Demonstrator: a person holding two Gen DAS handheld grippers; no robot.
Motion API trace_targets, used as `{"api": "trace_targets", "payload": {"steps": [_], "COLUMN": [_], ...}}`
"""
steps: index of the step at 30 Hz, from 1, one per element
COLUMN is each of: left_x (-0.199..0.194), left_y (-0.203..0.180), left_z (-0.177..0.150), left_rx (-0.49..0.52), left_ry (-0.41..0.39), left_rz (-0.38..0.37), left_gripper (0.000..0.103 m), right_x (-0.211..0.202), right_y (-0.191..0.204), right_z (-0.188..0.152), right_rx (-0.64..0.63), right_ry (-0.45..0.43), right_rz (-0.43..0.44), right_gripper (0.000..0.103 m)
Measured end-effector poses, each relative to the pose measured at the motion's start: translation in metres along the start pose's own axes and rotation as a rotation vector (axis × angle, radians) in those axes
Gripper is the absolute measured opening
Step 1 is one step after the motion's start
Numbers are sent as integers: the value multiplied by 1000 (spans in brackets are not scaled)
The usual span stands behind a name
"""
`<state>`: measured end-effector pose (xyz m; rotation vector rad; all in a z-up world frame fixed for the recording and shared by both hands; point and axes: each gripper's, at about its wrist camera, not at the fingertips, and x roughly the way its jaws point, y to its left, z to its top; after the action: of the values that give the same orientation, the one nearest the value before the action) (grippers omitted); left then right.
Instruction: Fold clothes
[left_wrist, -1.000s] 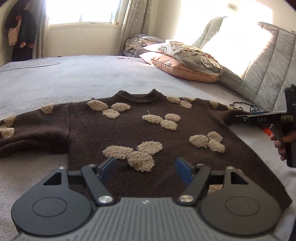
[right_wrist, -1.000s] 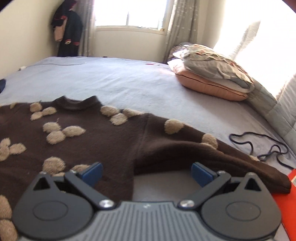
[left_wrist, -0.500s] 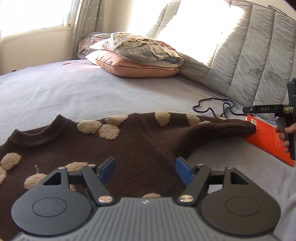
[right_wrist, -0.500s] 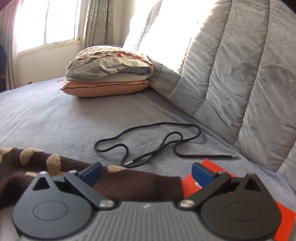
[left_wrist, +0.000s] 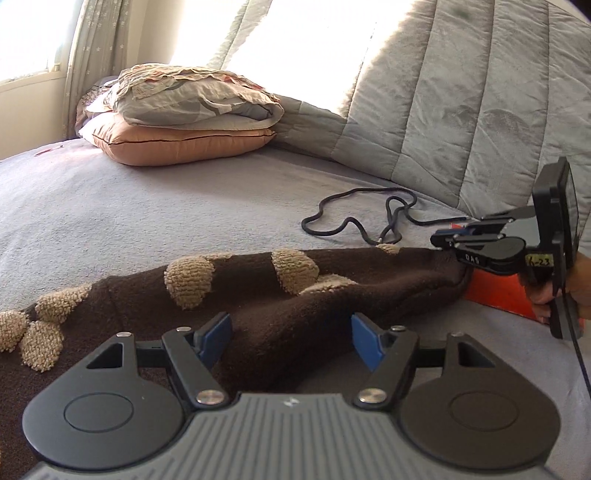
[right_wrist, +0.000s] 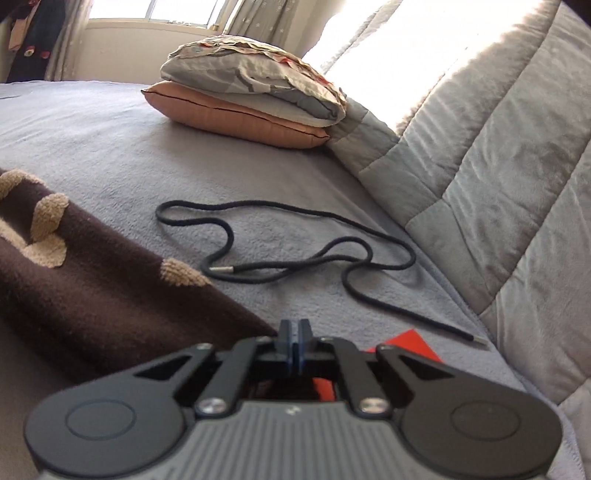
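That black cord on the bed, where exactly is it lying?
The black cord lies loose on the grey bedspread, between the brown sweater sleeve and the quilted headboard, with the stacked pillows beyond it.

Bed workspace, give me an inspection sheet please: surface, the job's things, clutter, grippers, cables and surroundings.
Surface: grey bed cover, mostly flat.
Job's things: brown sweater with beige tufts, one sleeve stretched toward the cuff end.
Clutter: orange flat item under the cuff end; two stacked pillows.
Grippers: left gripper open over the sleeve, pads not pressing it; right gripper shut at the cuff end; whether cloth is pinched cannot be told.
Cables: loose black cord lying on the cover beside the sleeve, apart from it; thin black lead below the right handle.
Surroundings: grey quilted headboard, curtained window, dark clothes hanging in the corner.
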<state>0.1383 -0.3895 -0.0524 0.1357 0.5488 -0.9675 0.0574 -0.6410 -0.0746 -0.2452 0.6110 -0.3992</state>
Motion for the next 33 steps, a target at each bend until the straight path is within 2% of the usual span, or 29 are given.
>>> {"api": "trace_targets", "payload": {"steps": [3, 6, 7, 10, 12, 14, 16, 17, 18, 20, 21, 22, 24, 26, 29, 31, 32, 33], "left_x": [3, 7, 8, 11, 10, 7, 1, -2, -6, -8, -4, 1, 13, 22, 28, 30, 30, 29], "left_y": [-2, -7, -11, -24, -29, -24, -17, -13, -8, -2, -1, -1, -11, -22, -36, -43, -46, -50], "left_z": [0, -3, -5, -10, -10, -7, -4, -2, 2, 8, 10, 11, 10, 2, -7, -8, -8, -8], "left_rx": [7, 25, 51, 152, 187, 146, 92, 65, 29, -50, -93, -128, -135, -115, -69, -35, -14, 7], "left_ry": [18, 41, 55, 78, 77, 55, 21, -2, -32, -69, -62, -51, 8, 43, 52, 56, 55, 55], "left_rz": [-48, -86, -86, -67, -65, -86, -114, -128, -144, -168, -181, -194, -213, -220, -196, -173, -159, -146], "left_gripper": [73, 73, 73, 73, 73, 73, 72, 72, 72, 72, 71, 69, 67, 67, 68, 69, 69, 69], "right_x": [-4, 4, 6, 8, 14, 22, 16, 12, 4, -12, -18, -22, -22, -16, 0, 15, 19, 20], "right_y": [-13, -23, -25, -34, -39, -43, -43, -43, -39, -27, -19, -10, 10, 33, 56, 54, 45, 35], "right_z": [16, 24, 26, 28, 24, 18, 13, 11, 12, 18, 23, 28, 39, 42, 32, 15, 8, 7], "right_rx": [21, 39, 42, 73, 87, 88, 107, 116, 117, 101, 99, 105, 109, 69, 4, -18, 27, 88], "right_ry": [-79, -69, -69, -93, -67, -18, -14, -16, -41, -100, -122, -133, -125, -105, -40, 10, 8, 21], "right_rz": [-74, -64, -62, -129, -139, -123, -114, -109, -96, -54, -10, 46, 142, 179, 176, 138, 131, 120], "right_gripper": [3, 3, 3, 2, 0, 0, 8, 21, 38, 55, 61, 64, 69, 70, 71, 75, 87, 93]}}
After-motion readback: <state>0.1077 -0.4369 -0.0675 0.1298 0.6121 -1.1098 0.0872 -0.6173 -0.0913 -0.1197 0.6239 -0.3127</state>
